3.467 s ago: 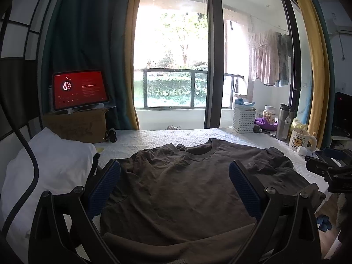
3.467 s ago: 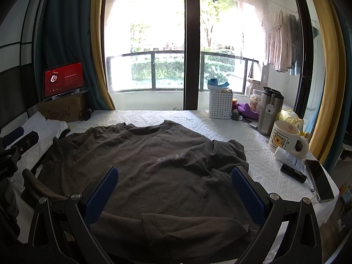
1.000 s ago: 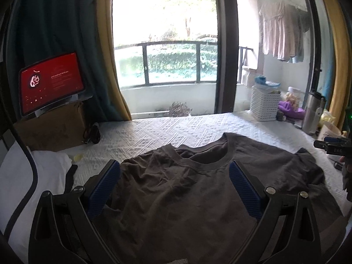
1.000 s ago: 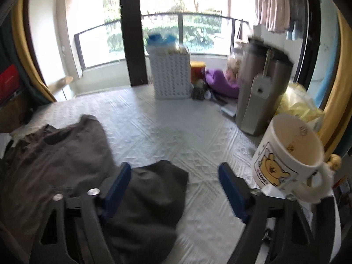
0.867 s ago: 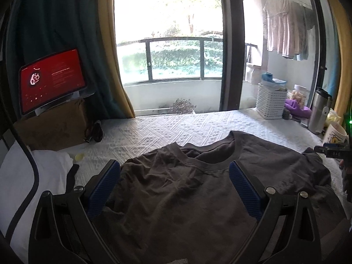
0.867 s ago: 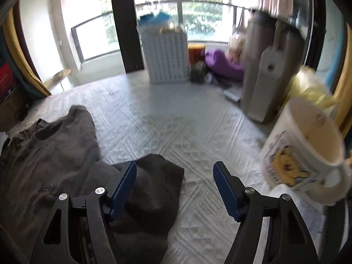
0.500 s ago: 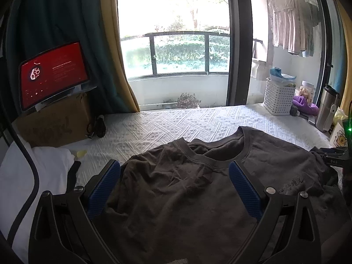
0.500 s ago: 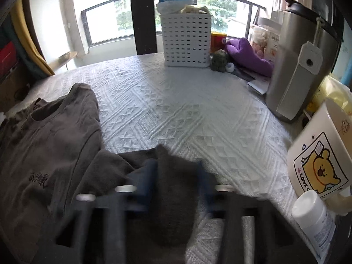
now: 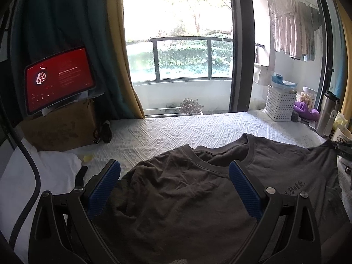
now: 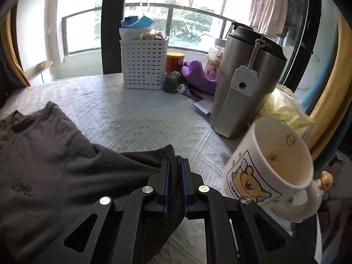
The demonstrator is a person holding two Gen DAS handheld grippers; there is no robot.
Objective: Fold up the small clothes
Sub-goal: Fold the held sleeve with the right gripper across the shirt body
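A dark grey-brown T-shirt (image 9: 187,193) lies spread on the white textured bedspread (image 9: 171,132), collar toward the window. My left gripper (image 9: 175,182) is open, its blue pads hovering over the shirt's left shoulder and collar. My right gripper (image 10: 174,176) is shut on the shirt's right sleeve (image 10: 154,154) and holds it pinched between the blue pads, a little above the bedspread (image 10: 132,118). The right gripper also shows at the far right edge of the left wrist view (image 9: 343,148), with the sleeve pulled up to it.
A white bear mug (image 10: 272,167), steel tumbler (image 10: 244,77), white basket (image 10: 143,63) and purple cloth (image 10: 198,74) crowd the right side. At left stand a cardboard box (image 9: 59,127) with a red-screen tablet (image 9: 59,79), and a white pillow (image 9: 33,180).
My right gripper has closed on the sleeve, which it straddled open a second ago. The left gripper has drifted slightly over the collar and stays open.
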